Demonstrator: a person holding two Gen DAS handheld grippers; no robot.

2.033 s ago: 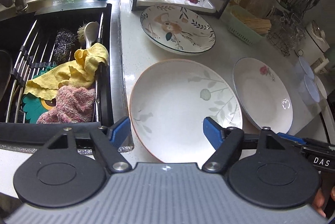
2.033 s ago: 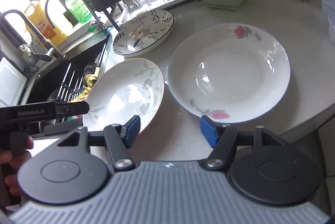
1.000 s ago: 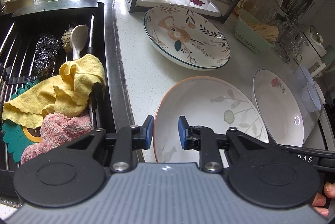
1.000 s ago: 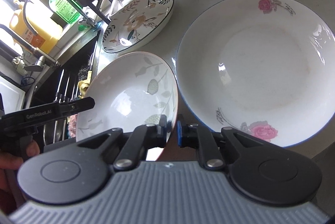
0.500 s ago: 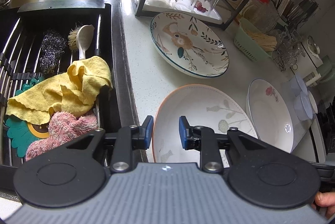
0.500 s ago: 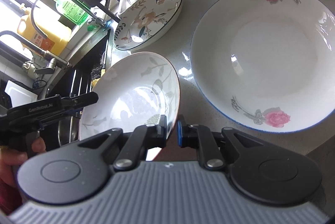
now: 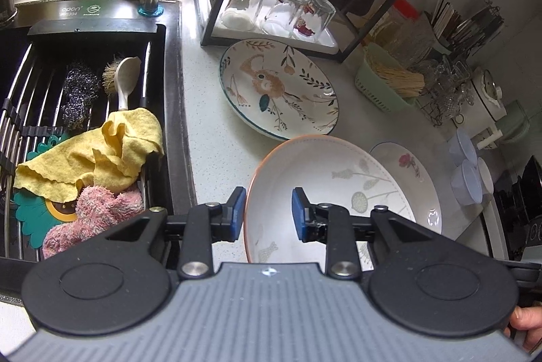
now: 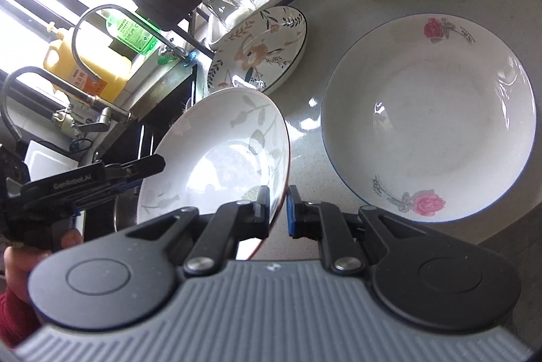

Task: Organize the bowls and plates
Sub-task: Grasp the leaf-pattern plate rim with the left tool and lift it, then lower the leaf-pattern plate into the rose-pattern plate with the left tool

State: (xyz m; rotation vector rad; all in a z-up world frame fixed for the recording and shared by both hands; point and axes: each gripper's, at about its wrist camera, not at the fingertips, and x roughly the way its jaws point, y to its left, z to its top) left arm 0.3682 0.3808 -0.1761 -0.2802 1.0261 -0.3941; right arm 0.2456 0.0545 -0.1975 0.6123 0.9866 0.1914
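At the counter's near edge, the right gripper point(image 8: 278, 204) is clamped on the rim of the leaf-patterned plate point(image 8: 220, 155), its blue pads pinching the orange-edged lip from both sides. The plate sits tilted, its far side raised toward the sink point(image 7: 84, 57). The left gripper point(image 7: 267, 214) straddles the opposite rim of that same plate; its jaws have just been opening, and the rim stands between the pads with a visible gap on the inner side (whether the outer pad touches the lip, I cannot tell).

The left wrist view alone shows the sink's contents: a yellow cloth point(image 7: 98, 155), a pink cloth point(image 7: 95, 213), a steel scourer point(image 7: 79, 91) and a brush point(image 7: 122, 77) lying on the rack. It also shows the rose plate point(image 7: 403, 165) partly hidden behind the lifted plate.

The right wrist view shows the rose plate whole, flat on the counter point(image 8: 305, 121) just beside the held plate, and the flower plate point(image 8: 261, 50) beyond. It also catches the left gripper from the side, with a hand point(image 8: 20, 263) and red sleeve around its handle.
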